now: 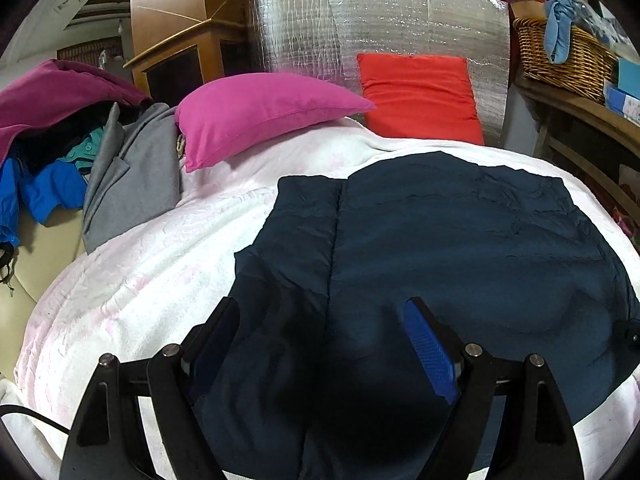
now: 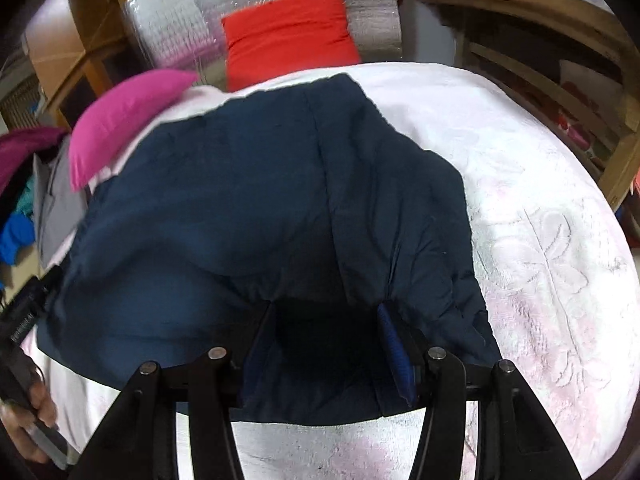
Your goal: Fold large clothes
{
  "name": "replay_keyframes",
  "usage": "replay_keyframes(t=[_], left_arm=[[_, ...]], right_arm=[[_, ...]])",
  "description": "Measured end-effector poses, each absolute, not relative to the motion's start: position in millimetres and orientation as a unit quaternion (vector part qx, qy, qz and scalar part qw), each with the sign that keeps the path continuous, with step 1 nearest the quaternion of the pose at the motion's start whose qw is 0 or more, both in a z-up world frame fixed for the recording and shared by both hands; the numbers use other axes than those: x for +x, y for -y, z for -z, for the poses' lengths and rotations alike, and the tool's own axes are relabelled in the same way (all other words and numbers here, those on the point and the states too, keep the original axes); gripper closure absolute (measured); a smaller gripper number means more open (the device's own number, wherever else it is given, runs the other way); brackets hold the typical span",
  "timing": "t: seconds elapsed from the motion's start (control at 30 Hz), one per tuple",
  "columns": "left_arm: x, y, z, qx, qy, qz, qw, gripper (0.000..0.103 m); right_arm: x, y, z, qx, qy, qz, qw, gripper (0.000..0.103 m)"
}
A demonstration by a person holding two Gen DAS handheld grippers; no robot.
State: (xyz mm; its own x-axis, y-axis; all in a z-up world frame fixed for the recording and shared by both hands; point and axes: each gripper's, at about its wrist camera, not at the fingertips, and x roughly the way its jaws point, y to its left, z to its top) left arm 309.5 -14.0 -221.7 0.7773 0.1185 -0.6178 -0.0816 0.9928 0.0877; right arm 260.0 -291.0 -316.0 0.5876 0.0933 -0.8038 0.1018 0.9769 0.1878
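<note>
A white bedspread (image 1: 160, 272) covers the bed, with a silver foil panel (image 1: 380, 20) at 12 o'clock behind a red cushion (image 1: 420, 96), a pink pillow (image 1: 260, 112) at 11 o'clock and a heap of clothes (image 1: 80, 160) at 9 o'clock. The navy garment (image 1: 440, 240) lies spread across the middle of the bedspread. The left gripper (image 1: 324, 344) has its fingers spread over the garment's near left edge, and the right gripper (image 2: 324, 344) is likewise spread apart with dark cloth lying between its fingers at the near hem.
</note>
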Motion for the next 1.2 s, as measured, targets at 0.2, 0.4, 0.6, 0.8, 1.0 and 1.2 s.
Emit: replay_keyframes(t=[0.2, 0.4, 0.6, 0.8, 1.0, 1.2], left_arm=[[311, 18, 222, 0.025, -0.332, -0.048, 0.942, 0.018], [313, 21, 228, 0.031, -0.346, -0.041, 0.937, 0.018], [321, 18, 242, 0.036, -0.387, -0.031, 0.921, 0.018], [307, -31, 218, 0.0, -0.36, -0.066, 0.931, 0.018], [319, -94, 240, -0.107, -0.426, -0.078, 0.895, 0.018], [322, -119, 271, -0.272, -0.465, -0.024, 0.842, 0.018]], right_arm=[[252, 291, 297, 0.127, -0.417, -0.012, 0.9, 0.046], [259, 263, 295, 0.116, -0.411, -0.074, 0.901, 0.046], [271, 252, 306, 0.107, -0.444, -0.067, 0.887, 0.046], [256, 319, 284, 0.18, -0.375, 0.001, 0.909, 0.031], [248, 384, 307, 0.263, -0.385, 0.044, 0.884, 0.03], [266, 392, 347, 0.326, -0.444, 0.012, 0.835, 0.032]])
